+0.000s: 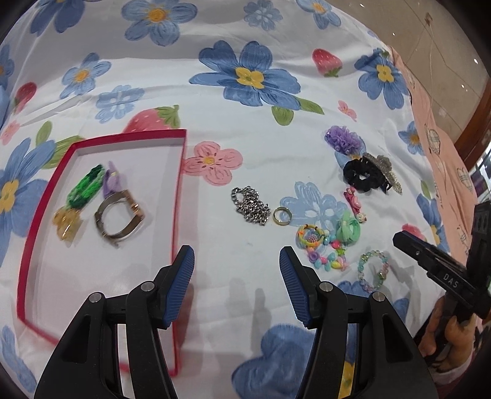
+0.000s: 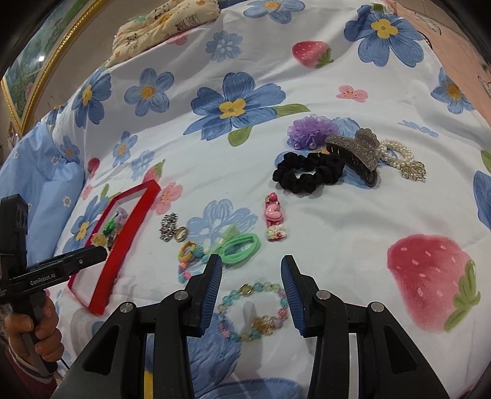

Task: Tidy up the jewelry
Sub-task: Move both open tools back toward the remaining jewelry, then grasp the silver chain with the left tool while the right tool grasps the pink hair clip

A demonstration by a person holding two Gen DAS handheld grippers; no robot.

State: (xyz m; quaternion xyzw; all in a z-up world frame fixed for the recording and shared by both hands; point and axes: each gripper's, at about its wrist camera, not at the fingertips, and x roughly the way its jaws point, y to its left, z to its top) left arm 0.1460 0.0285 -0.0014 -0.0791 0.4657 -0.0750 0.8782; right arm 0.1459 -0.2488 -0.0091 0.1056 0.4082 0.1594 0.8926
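Left wrist view: shallow red box [image 1: 101, 214] on flowery bedsheet [image 1: 245, 153], holding green clip [image 1: 86, 187], gold bangle [image 1: 119, 214], yellow clip [image 1: 66, 222]. Left gripper [image 1: 237, 261] open, empty. Right gripper [image 2: 251, 270] open above pastel bead bracelet [image 2: 253, 310].

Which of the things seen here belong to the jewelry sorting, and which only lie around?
For the job:
- red box
- chain
- ring
- clear bead bracelet
- pearl bracelet
- left gripper and right gripper, both open

Lying about:
- floral bedsheet
- folded panda cloth
- picture frame
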